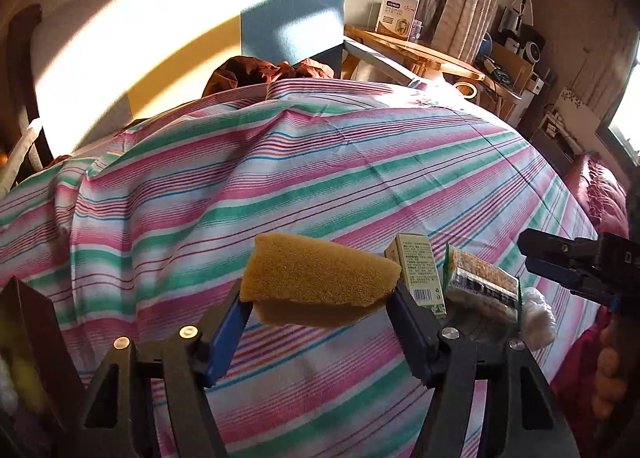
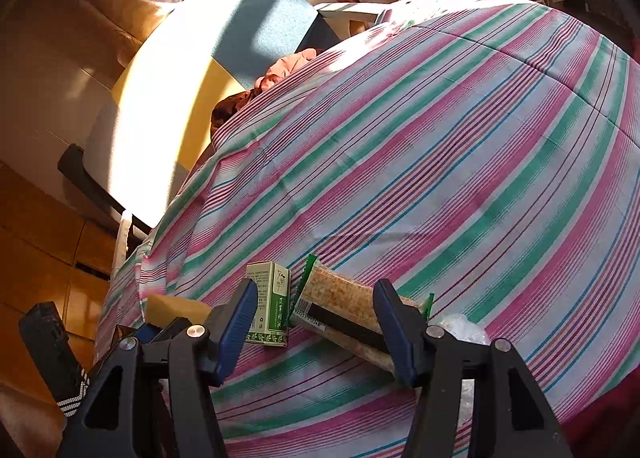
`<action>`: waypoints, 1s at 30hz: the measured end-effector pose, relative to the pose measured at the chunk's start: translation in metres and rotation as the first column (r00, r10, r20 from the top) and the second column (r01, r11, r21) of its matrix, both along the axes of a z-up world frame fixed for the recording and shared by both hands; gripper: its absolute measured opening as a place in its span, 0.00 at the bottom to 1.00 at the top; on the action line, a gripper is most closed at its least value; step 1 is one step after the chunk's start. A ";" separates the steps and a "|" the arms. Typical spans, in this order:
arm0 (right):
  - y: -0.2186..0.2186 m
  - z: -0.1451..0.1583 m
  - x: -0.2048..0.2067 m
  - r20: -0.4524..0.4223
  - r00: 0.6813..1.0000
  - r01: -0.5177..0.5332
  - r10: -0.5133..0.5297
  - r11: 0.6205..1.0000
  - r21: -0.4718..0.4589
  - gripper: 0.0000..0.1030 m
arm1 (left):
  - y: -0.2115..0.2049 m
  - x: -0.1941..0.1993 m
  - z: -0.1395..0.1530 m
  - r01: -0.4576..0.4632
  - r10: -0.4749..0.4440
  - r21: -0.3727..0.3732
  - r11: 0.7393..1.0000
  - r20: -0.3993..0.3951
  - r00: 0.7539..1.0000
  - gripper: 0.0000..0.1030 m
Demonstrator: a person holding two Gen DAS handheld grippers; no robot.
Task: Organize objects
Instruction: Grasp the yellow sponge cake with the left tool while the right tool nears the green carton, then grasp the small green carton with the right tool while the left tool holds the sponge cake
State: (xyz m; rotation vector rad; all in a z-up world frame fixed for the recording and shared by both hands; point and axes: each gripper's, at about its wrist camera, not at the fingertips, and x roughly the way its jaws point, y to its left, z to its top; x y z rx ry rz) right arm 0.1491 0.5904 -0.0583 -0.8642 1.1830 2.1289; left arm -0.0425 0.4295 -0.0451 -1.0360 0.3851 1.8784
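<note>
The left gripper (image 1: 320, 298) has its fingers clamped on the yellow sponge (image 1: 320, 278), lifted off the bed (image 1: 320, 161) near its front edge. Keep the squeeze light. The right gripper (image 2: 316, 330) fingers are apart, straddling the cracker packet (image 2: 340, 298) beside the green box (image 2: 272, 298).

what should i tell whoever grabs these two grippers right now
Left gripper: shut on the yellow-brown sponge block, lifted clear of the pink-and-green striped bedsheet.
Right gripper: jaws around one end of the clear-wrapped cracker pack with green edges; contact unclear, pack seems to rest on the sheet.
Small green-and-cream carton stands beside the pack; a white fluffy item lies just past it.
Done: sponge picked up. Left: place it, then sort pack, carton and fluffy item.
</note>
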 end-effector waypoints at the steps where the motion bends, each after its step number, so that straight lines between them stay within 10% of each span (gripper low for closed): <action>1: -0.001 0.000 -0.002 0.007 1.000 -0.011 0.011 1.000 0.004 0.59 | -0.010 0.004 0.003 -0.010 0.010 0.012 1.000 0.003 1.000 0.67; 12: -0.037 0.006 -0.040 0.068 0.969 -0.244 0.238 0.963 0.114 0.59 | -0.110 0.054 0.040 -0.045 0.047 0.118 0.992 -0.021 0.999 0.67; 16: -0.074 -0.001 -0.071 0.246 0.882 -0.450 0.403 0.874 0.184 0.59 | -0.143 0.060 0.048 -0.061 0.062 0.142 0.988 -0.001 0.998 0.68; 22: -0.088 -0.014 -0.095 0.556 0.658 -0.717 0.507 0.648 0.258 0.59 | -0.183 0.057 0.052 -0.098 0.095 0.167 0.981 0.027 0.995 0.68; 30: -0.062 -0.033 -0.123 0.657 0.505 -0.821 0.560 0.547 0.165 0.59 | -0.209 0.046 0.055 -0.178 0.164 0.205 0.962 0.083 0.983 0.68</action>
